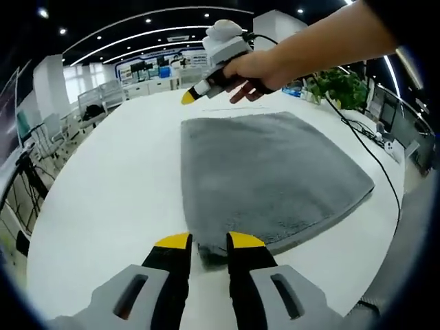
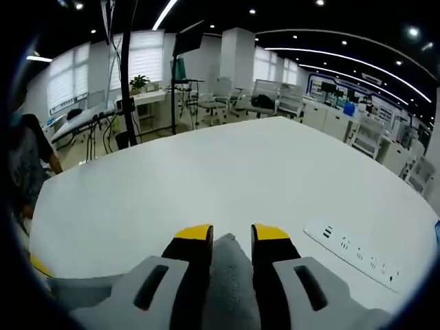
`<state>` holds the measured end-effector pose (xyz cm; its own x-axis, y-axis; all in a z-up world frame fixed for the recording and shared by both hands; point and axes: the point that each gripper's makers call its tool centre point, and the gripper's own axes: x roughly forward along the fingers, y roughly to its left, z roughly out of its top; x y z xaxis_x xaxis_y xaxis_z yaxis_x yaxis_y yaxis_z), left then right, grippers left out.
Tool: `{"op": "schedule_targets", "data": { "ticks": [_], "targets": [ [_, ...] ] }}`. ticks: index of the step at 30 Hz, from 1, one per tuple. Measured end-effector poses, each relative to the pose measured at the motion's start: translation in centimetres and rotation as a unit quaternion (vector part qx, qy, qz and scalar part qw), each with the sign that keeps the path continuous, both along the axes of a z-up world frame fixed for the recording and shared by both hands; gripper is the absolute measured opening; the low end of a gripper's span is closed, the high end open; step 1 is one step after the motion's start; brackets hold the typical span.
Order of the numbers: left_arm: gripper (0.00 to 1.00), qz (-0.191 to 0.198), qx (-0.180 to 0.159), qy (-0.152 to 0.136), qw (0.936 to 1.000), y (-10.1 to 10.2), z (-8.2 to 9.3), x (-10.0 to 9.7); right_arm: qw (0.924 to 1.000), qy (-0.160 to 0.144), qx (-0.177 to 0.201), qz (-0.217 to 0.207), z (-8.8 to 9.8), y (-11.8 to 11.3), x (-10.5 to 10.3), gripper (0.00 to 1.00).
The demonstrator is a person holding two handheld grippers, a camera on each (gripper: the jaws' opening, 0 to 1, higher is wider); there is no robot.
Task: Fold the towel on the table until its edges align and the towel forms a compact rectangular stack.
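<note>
1. The grey towel lies spread flat on the white table, with its nearest corner between the jaws of my left gripper.
2. Left gripper — jaws narrow, yellow tips either side of that corner. They look pinched on the cloth, though the corner is not lifted.
3. Right gripper — in its own view a fold of grey towel stands between the jaws, which are closed narrowly on it. In the left gripper view I see it at the far edge of the towel, carried by a hand.
4. Beyond the right gripper the table is bare except for a white power strip near the right edge.
5. Step in hand, as I judge it: the grasp for a fold — one corner is taken at each end of the towel's left side.
6. The next move calls for lifting both corners together and carrying that side across to the opposite edge, keeping the cloth taut so the edges meet.
7. Risk: a shallow pinch may slip as the cloth rises.
</note>
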<state>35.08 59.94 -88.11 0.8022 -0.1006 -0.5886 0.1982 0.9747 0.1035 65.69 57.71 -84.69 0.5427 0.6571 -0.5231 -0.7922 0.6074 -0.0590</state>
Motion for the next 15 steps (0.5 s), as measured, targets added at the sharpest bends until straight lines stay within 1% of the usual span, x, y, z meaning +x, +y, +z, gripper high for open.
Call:
{"op": "schedule_targets", "data": {
  "ticks": [1,2,3,5,7,8,9,10,11,12,15],
  "targets": [
    [0.23,-0.004,-0.002,-0.003,1.0000,-0.3,0.2,0.1,1.0000,0.001,-0.002,0.000,0.1,-0.1,0.2,0.21],
    [0.23,-0.013,-0.009,-0.001,0.9999,-0.9,0.3,0.3,1.0000,0.000,-0.006,-0.002,0.2,-0.8,0.2,0.21],
    [0.23,-0.022,-0.017,0.005,0.9996,-1.5,0.2,0.3,1.0000,-0.002,-0.008,-0.005,0.4,-1.5,-0.3,0.21],
    [0.23,-0.042,-0.021,0.017,0.9988,-2.7,-0.3,0.3,0.9999,0.002,-0.009,-0.014,0.2,-2.4,0.4,0.22],
    [0.23,-0.042,-0.019,0.027,0.9986,-2.9,-1.0,-0.1,0.9997,0.008,-0.005,-0.021,0.4,-3.3,0.2,0.22],
    [0.23,-0.029,-0.029,0.051,0.9979,-2.7,-2.3,-0.3,0.9997,0.012,-0.006,-0.022,0.3,-4.0,0.2,0.23],
    [0.23,-0.006,-0.038,0.067,0.9970,-2.3,-3.0,-0.7,0.9996,0.015,-0.008,-0.024,0.4,-4.6,-0.2,0.24],
    [0.23,-0.004,-0.043,0.067,0.9968,-2.0,-3.7,-0.5,0.9995,0.014,-0.012,-0.026,0.3,-5.6,-0.5,0.24],
    [0.22,-0.009,-0.039,0.059,0.9974,-2.0,-3.7,-0.5,0.9994,0.013,-0.015,-0.027,0.4,-6.3,-0.9,0.24],
    [0.22,-0.012,-0.036,0.053,0.9979,-2.3,-3.4,-0.5,0.9991,0.018,-0.017,-0.035,0.1,-7.5,-1.0,0.24],
    [0.23,-0.021,-0.030,0.061,0.9975,-2.8,-3.2,-0.6,0.9981,0.032,-0.026,-0.046,-0.8,-10.0,-1.4,0.26]
  ]
}}
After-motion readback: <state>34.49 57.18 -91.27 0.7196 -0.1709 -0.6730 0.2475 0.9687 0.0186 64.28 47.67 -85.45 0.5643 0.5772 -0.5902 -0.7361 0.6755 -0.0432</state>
